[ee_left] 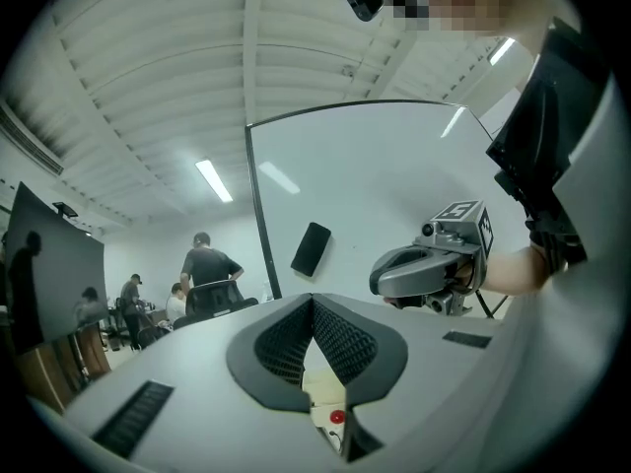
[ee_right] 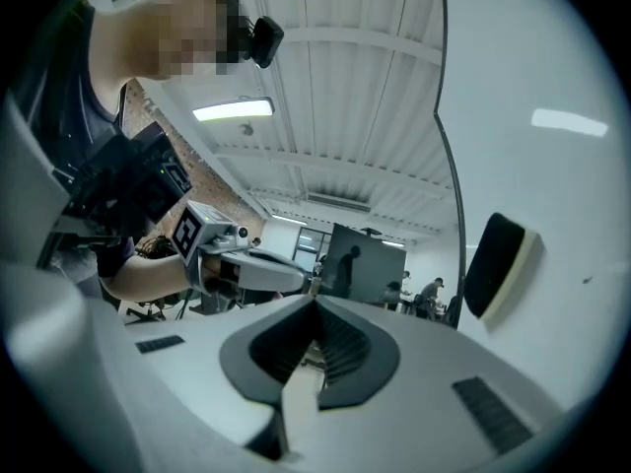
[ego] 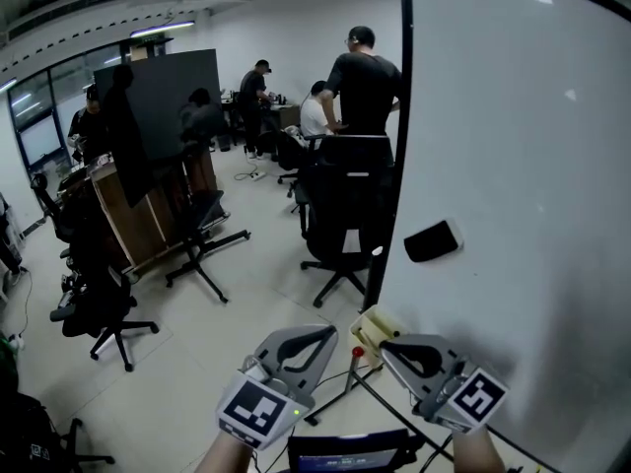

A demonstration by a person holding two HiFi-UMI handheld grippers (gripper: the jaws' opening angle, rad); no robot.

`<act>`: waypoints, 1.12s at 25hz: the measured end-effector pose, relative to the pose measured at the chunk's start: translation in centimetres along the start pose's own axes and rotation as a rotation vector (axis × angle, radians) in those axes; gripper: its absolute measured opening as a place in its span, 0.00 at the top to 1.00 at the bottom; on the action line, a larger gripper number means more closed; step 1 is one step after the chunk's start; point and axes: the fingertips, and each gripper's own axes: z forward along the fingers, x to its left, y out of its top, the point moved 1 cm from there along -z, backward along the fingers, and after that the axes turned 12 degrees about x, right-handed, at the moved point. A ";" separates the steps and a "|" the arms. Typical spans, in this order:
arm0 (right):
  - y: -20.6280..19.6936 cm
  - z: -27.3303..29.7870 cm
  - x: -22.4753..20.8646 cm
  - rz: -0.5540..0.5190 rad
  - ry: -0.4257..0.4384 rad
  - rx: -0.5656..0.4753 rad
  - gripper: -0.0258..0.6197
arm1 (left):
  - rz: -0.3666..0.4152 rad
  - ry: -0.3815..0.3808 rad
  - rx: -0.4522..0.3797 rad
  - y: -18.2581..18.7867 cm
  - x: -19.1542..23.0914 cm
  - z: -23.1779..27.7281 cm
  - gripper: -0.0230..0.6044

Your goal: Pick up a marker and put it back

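Two hand-held grippers in front of a whiteboard (ego: 513, 166), seen from the person's side.

Left gripper (ego: 328, 332): held level, grey shell with a marker cube at its rear. In the left gripper view its ribbed black pads (ee_left: 340, 343) meet at the tips (ee_left: 313, 300). It is clenched, with nothing caught between the pads.

Right gripper (ego: 386, 347): just beside the left one and closer to the whiteboard. In the right gripper view its tips (ee_right: 315, 304) are pressed together on nothing.

The task's thing: only a small round red cap (ego: 357, 351) shows, just below the whiteboard's lower left corner. It touches neither gripper. It lies close to a pale yellow pad (ego: 381, 322) and also appears through the slit under the left gripper's tips (ee_left: 337, 417). It is glossy and button-like. No barrel can be made out, so whether it is the marker's end cannot be told.

Black eraser (ego: 432, 240): oblong with a pale backing, tilted, stuck to the whiteboard near its left edge, above both grippers.

Background: black office chair (ego: 345, 205) beside the whiteboard's left edge. Several people (ego: 363, 77) stand or sit at desks beyond. A dark panel (ego: 173, 97) stands to the left.
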 end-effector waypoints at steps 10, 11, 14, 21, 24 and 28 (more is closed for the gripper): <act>-1.2 -5.4 2.3 0.003 0.102 -0.015 0.94 | -0.015 0.095 0.049 0.5 -6.7 -1.8 0.96; -1.2 -5.4 2.5 0.002 0.115 -0.015 0.94 | -0.017 0.098 0.058 0.5 -7.1 -1.9 0.96; -1.2 -5.3 3.6 0.015 0.153 -0.015 0.94 | -0.016 0.118 0.077 0.1 -7.7 -2.9 0.96; -0.5 -5.1 6.1 0.048 0.227 -0.040 0.94 | -0.085 0.206 0.114 -0.5 -8.4 -6.8 0.96; 0.1 -3.5 8.3 0.049 0.263 -0.046 0.94 | -0.099 0.228 0.132 -1.7 -8.0 -9.3 0.96; 1.9 -0.7 13.4 0.018 0.311 -0.039 0.94 | -0.117 0.275 0.119 -3.6 -6.8 -14.9 0.96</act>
